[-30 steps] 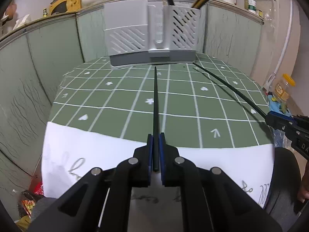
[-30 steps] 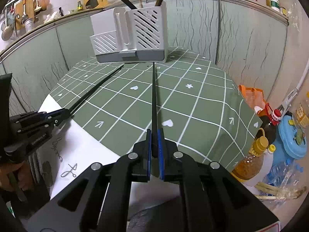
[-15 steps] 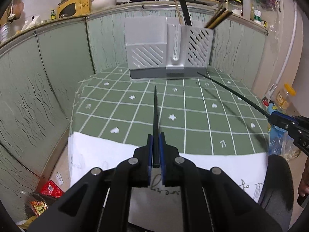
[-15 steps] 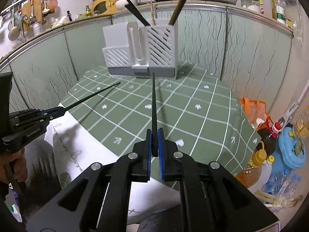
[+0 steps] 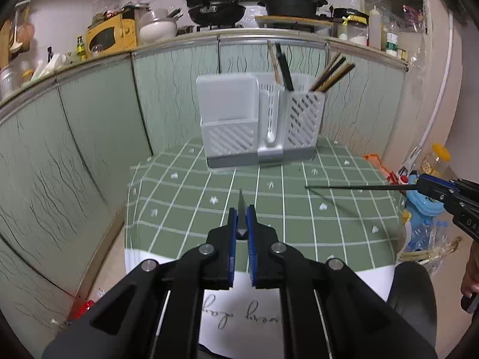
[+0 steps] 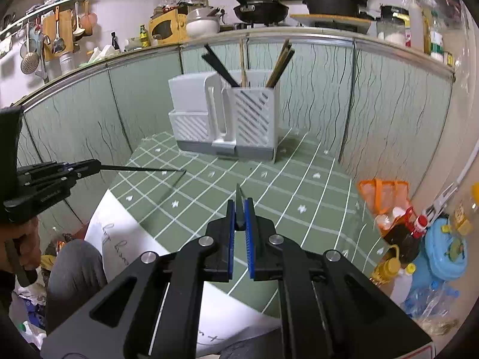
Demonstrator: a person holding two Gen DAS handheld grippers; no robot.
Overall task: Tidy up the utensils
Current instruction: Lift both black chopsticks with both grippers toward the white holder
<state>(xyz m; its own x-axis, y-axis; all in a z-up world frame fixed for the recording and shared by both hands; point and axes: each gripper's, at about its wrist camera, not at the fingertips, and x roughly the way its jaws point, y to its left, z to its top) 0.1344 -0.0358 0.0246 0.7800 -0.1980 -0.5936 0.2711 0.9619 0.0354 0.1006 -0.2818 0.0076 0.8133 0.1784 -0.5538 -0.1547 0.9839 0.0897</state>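
L gripper [image 5: 242, 221]: jaws pinching a black chopstick [image 5: 240, 206] near its butt end; the tip points to 12 o'clock, toward the utensil holder [image 5: 260, 125]. R gripper [image 6: 238, 218]: same, jaws pressed onto a second black chopstick [image 6: 238, 200], also aimed at 12. Both sticks appear clear of the table [image 5: 329, 227]. In the left wrist view the R stick shows as a thin line coming in from 3 o'clock; in the right wrist view the L stick comes in from 9.

Handling (judgement): sticks are light, stiff, thin and smooth, so likely to pivot or slip in a pinch at one end. A hold nearer mid-length would steady the tip, but the end hold leaves the most free length for dropping tip-first into a slot.

Holder sits at far edge of table, at 12 in both views. Its slotted compartment on the 3 o'clock side already carries brown chopsticks [image 5: 332, 73], and a black utensil [image 5: 284, 65] stands beside them, exact slot unclear. These lean outward and narrow the opening, so they could snag an incoming tip. The compartment on the 9 o'clock side shows nothing sticking up.

Around: green panel wall behind table; white paper [image 5: 299, 308] at the near edge; bottles and a blue container [image 6: 446, 257] off the table at 3–4 o'clock, out of the path. The two sticks converge toward one target, so crossing is a risk.
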